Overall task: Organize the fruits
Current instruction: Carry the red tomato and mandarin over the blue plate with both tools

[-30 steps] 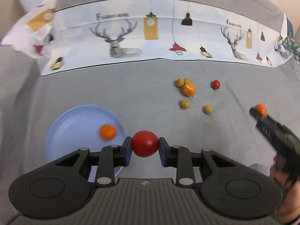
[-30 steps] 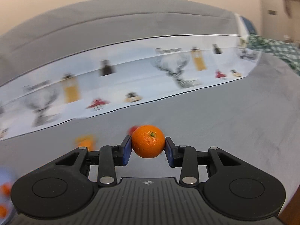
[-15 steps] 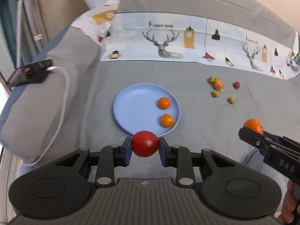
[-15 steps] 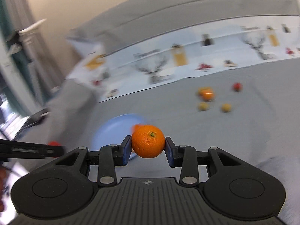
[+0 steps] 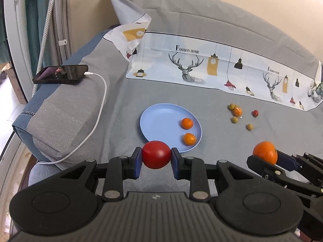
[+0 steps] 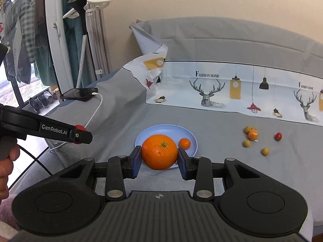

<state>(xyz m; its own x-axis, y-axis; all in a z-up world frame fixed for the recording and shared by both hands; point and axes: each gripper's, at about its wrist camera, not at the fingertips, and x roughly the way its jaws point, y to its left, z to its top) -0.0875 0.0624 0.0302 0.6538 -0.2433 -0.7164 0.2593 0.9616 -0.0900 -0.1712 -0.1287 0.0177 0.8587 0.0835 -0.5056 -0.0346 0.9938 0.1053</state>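
Note:
My left gripper [image 5: 156, 157] is shut on a red tomato [image 5: 156, 154], held above the sofa seat just short of the blue plate [image 5: 159, 121]. Two small oranges [image 5: 186, 123] lie on the plate's right side. My right gripper [image 6: 159, 155] is shut on a large orange [image 6: 159, 154], also held in front of the plate [image 6: 161, 131]. The right gripper shows in the left wrist view [image 5: 264, 157] at the right. Loose on the seat to the right lie several small yellow-green fruits [image 5: 234, 119], a small orange [image 5: 237, 112] and a small red fruit [image 5: 255, 113].
A phone [image 5: 60, 74] on a white charging cable [image 5: 101, 100] rests on the sofa's left armrest. A printed cloth [image 5: 212, 70] runs along the sofa back. A window, curtain and stand [image 6: 80, 40] are at the far left.
Both grippers pulled back and up from the seat with their fruits held. The right gripper's view swung left, and the plate now lies ahead of it.

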